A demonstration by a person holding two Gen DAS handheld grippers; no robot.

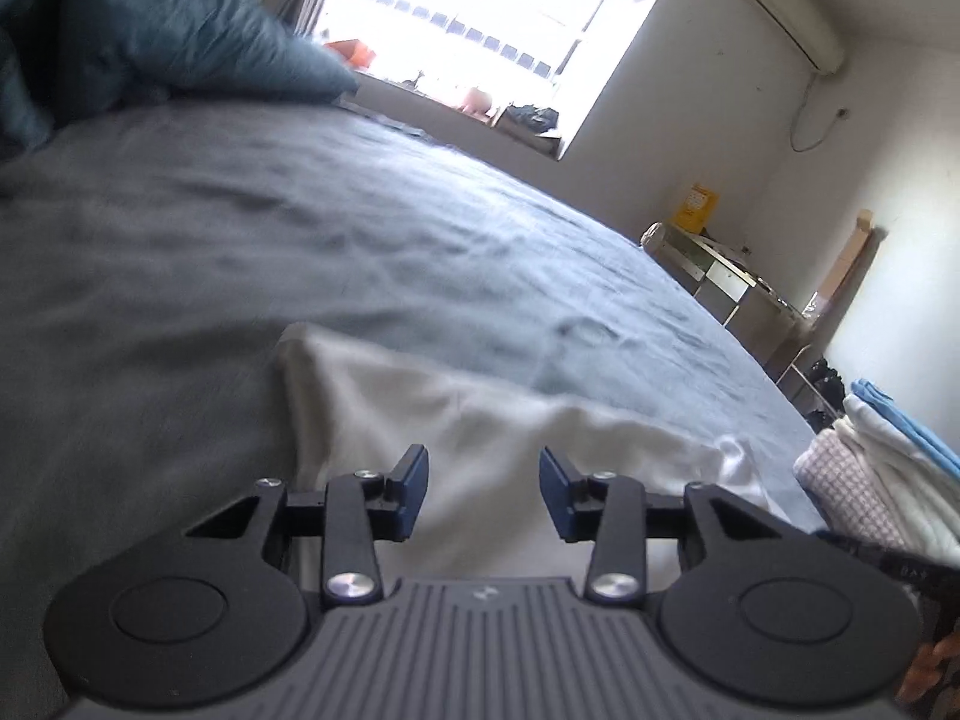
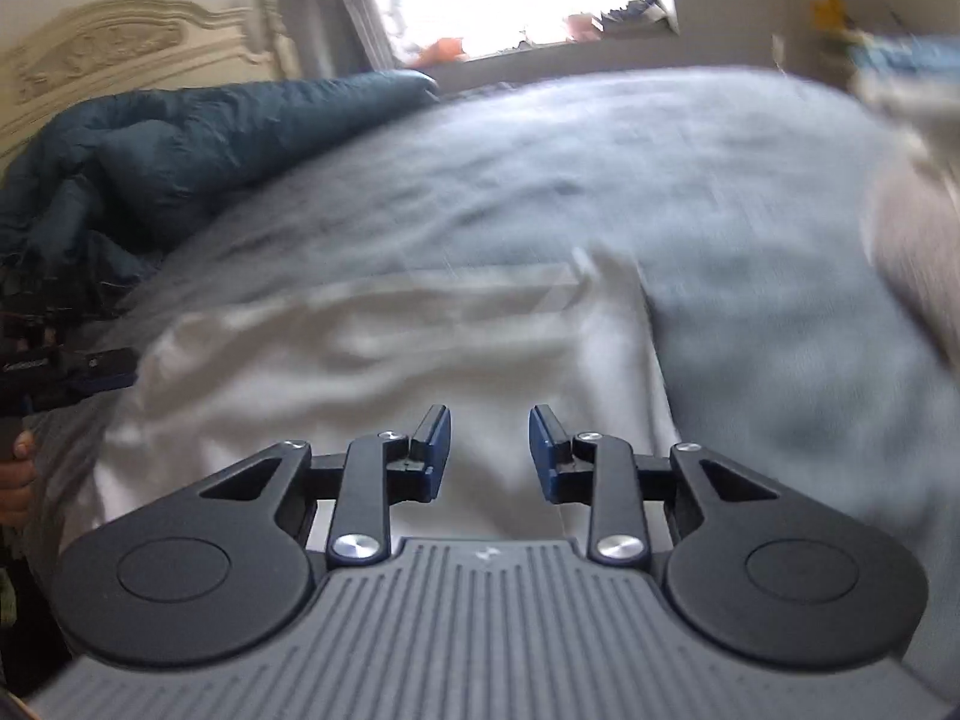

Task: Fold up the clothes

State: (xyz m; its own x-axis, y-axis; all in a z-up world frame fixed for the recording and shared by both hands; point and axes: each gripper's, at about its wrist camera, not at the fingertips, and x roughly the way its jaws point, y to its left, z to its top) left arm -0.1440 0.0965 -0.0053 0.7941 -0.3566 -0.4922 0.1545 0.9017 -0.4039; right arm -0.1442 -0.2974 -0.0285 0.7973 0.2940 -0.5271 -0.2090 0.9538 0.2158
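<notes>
Through the left wrist view I am looking along the left gripper (image 1: pixel 483 492), whose jaws are standing apart with nothing between them, and the white garment (image 1: pixel 480 438) is lying on the grey bedsheet (image 1: pixel 270 228) directly ahead, at twelve o'clock from the fingertips and passing under them. Its far edge is running from about ten o'clock toward three o'clock, so its long axis is lying crosswise to my fingers, and a corner is showing at ten o'clock. A stack of folded clothes (image 1: pixel 882 468) is sitting at three o'clock, near the garment's right end, and a teal duvet (image 1: pixel 150 30) is bunched at eleven o'clock. Through the right wrist view, which is smeared by motion, I am seeing the right gripper (image 2: pixel 489 450) with its jaws also parted and empty, hovering over the same white garment (image 2: pixel 360 372), which is spreading from twelve o'clock out to nine o'clock; its right edge is running away at one o'clock. The left gripper (image 2: pixel 72 372) is showing at nine o'clock at the cloth's far side, so each gripper is nearer its own end. I am judging that the cloth is lying flat but rumpled; whether it is already partly folded I cannot tell, since the far layers are blurred.
</notes>
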